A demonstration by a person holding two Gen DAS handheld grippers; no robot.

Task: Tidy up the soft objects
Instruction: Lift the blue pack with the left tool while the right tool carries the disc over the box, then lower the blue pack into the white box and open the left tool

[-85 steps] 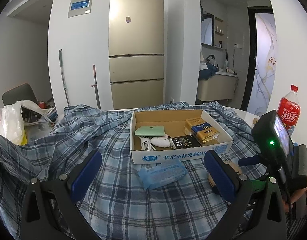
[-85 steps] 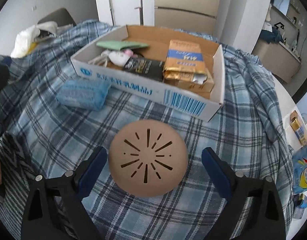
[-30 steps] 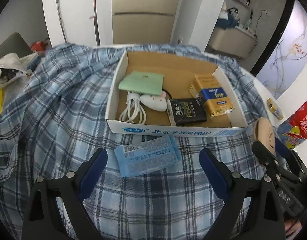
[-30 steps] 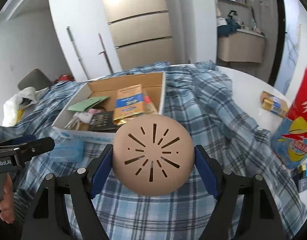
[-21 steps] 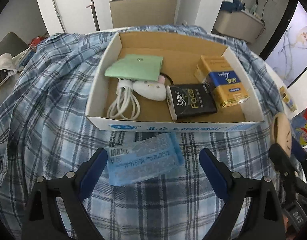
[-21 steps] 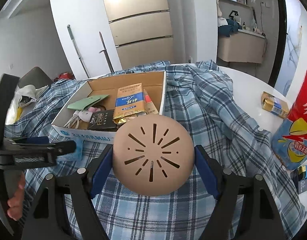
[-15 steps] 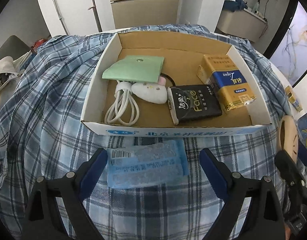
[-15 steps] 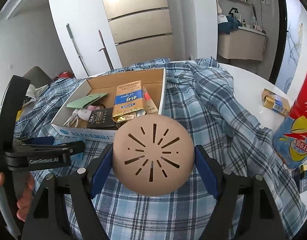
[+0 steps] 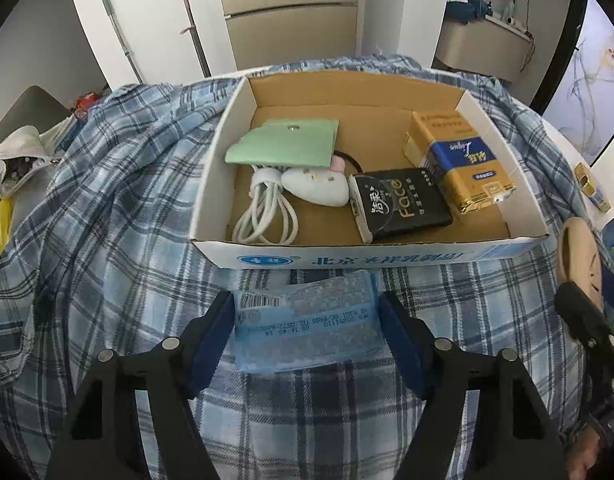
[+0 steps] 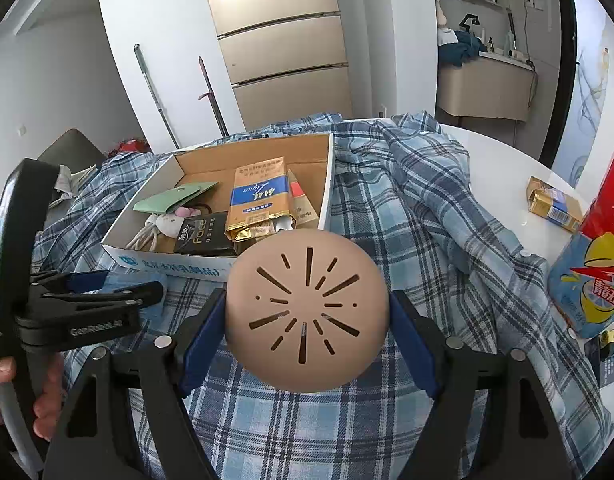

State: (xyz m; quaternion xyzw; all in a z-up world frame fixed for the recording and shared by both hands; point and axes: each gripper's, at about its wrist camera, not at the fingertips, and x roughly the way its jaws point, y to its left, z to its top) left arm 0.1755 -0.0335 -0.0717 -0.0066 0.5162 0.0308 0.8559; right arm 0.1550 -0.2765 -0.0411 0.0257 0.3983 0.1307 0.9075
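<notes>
Left claw (image 9: 307, 332): closed onto the pale blue crinkly plastic tissue pack (image 9: 307, 322), pads touching its short ends.
Pack's position: on the blue plaid cloth (image 9: 119, 208) over the desk, just in front of the shallow cardboard box (image 9: 371, 258); long axis crosswise between the fingers.
Right claw (image 10: 307, 320): clenched on a tan, round, squashy bun-like toy (image 10: 307, 316) with dark slits.
Coming move: probably forward over the box's near wall.

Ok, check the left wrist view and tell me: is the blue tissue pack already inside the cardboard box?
No, the blue tissue pack lies on the plaid cloth outside the cardboard box, between the left gripper's fingers.
</notes>
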